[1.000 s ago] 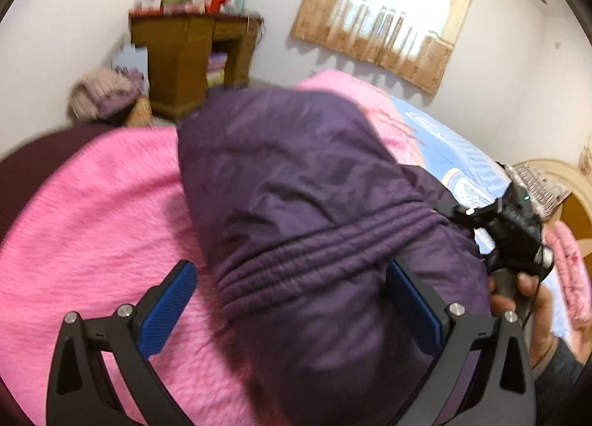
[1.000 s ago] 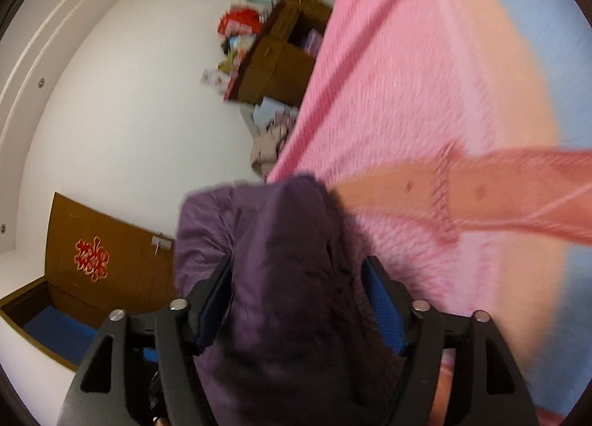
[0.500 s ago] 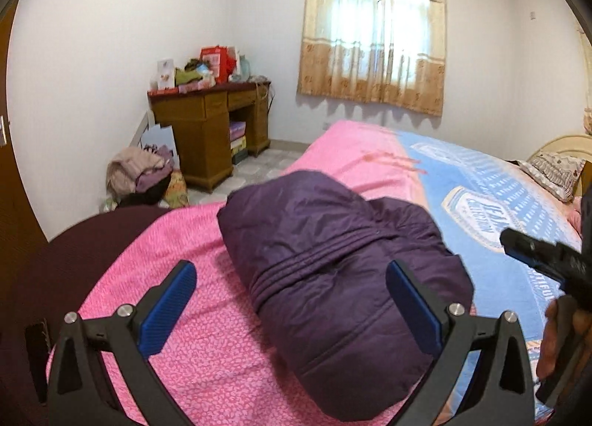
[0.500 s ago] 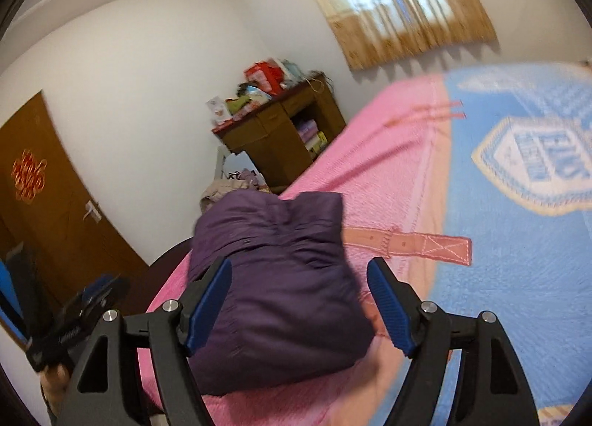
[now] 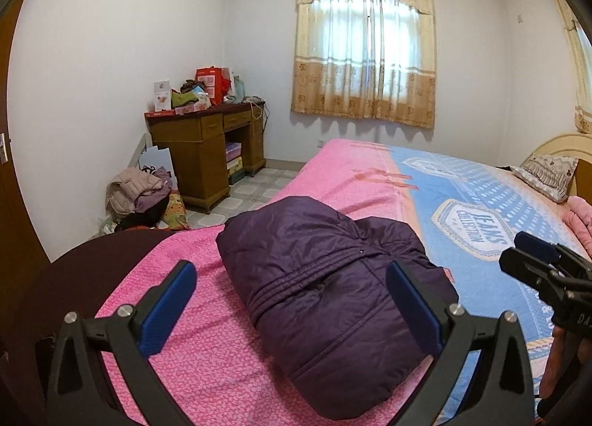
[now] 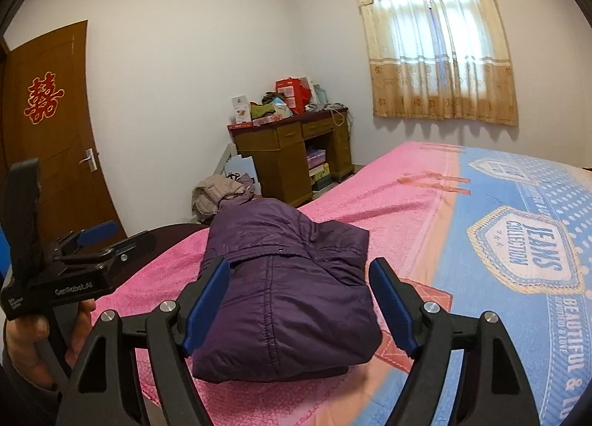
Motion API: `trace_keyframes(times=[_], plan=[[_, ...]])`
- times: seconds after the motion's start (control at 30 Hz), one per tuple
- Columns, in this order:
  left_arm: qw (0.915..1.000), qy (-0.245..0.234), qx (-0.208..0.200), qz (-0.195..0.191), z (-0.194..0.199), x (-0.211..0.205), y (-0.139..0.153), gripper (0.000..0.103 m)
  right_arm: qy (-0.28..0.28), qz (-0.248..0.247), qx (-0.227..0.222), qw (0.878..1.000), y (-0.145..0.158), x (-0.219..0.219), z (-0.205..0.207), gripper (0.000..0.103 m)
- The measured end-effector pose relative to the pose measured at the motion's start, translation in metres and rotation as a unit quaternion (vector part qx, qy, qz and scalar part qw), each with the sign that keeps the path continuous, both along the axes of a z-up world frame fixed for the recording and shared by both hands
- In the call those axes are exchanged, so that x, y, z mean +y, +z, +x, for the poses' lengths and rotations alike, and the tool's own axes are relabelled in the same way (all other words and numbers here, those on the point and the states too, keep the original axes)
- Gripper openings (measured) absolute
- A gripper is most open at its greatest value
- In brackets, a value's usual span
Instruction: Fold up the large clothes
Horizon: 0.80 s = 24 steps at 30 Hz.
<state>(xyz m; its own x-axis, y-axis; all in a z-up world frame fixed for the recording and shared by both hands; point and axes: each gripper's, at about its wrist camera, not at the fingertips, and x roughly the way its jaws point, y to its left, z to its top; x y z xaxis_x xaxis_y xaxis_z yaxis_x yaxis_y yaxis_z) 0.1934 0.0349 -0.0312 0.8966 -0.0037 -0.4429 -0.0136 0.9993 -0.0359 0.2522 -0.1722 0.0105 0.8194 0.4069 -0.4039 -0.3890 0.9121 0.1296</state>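
Both pairs of fingers, left gripper's [image 5: 288, 302] and right gripper's [image 6: 298, 302], stand spread and empty. Lower centre, the folded purple jacket [image 5: 333, 285] lies on the pink bedspread [image 5: 192, 370], its long axis running from upper left to lower right.

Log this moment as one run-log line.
stage: fold looks done | purple jacket: folded bundle on bed | left gripper: open, clear | right gripper: open, just widened, clear

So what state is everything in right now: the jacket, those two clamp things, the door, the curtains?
Purple jacket: folded into a bundle, lying on the bed.
Left gripper: open, empty.
Right gripper: open, empty.
Door: shut.
Curtains: drawn across the window.
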Motion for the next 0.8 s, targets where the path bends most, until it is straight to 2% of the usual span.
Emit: trace_keyframes(times=[0.8], plan=[[1.0,-0.002,0.008,0.0,-0.001,-0.001,-0.002,0.103,0.003,0.003,-0.006,1.0,0.003,-0.001,-0.011,0.078]])
